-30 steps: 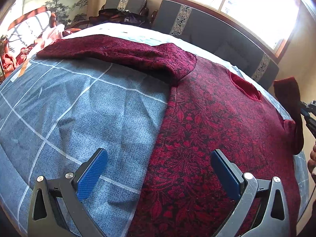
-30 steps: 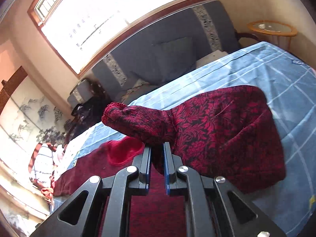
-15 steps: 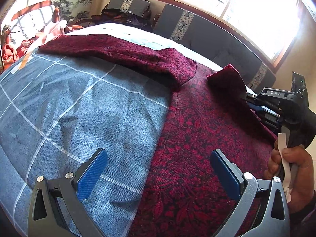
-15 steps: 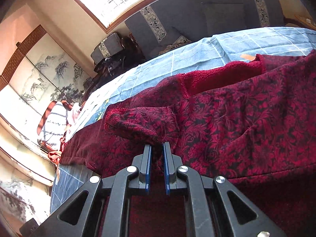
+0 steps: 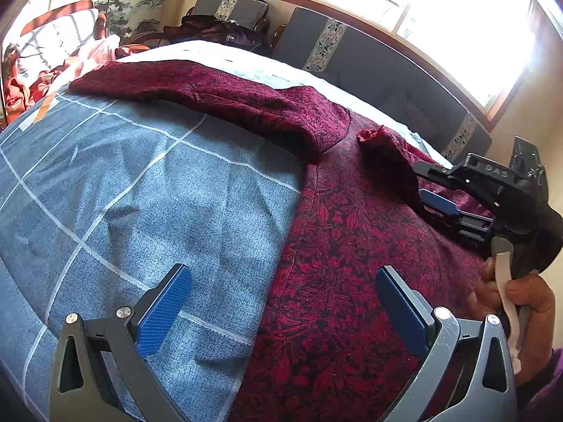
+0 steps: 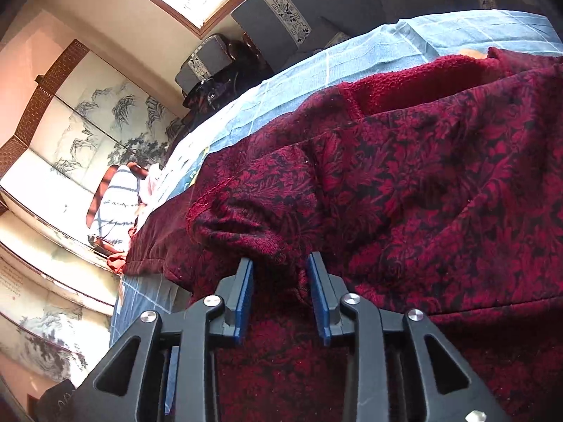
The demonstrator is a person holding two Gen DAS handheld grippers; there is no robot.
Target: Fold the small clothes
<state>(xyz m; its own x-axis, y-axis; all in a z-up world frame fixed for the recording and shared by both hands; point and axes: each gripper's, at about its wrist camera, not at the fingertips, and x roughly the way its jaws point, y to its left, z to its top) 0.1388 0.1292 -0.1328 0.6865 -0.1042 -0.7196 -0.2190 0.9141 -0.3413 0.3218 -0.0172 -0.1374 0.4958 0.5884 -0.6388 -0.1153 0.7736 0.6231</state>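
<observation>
Right tool (image 6: 281, 263) just opened around one red garment's (image 5: 352, 281) sleeve (image 6: 253, 218).

The left hand-held gripper (image 5: 283, 311) is held pointing downward at a slant, its two blue-padded fingers (image 5: 165, 313) spread wide with nothing gripped between them. The right hand-held gripper (image 6: 283, 293) is likewise angled downward; its jaws have just been opening and now stand partly apart, with a fold of red cloth (image 6: 278, 242) lying loosely between them. The right hand (image 5: 524, 302) is seen wrapped around its handle.
</observation>
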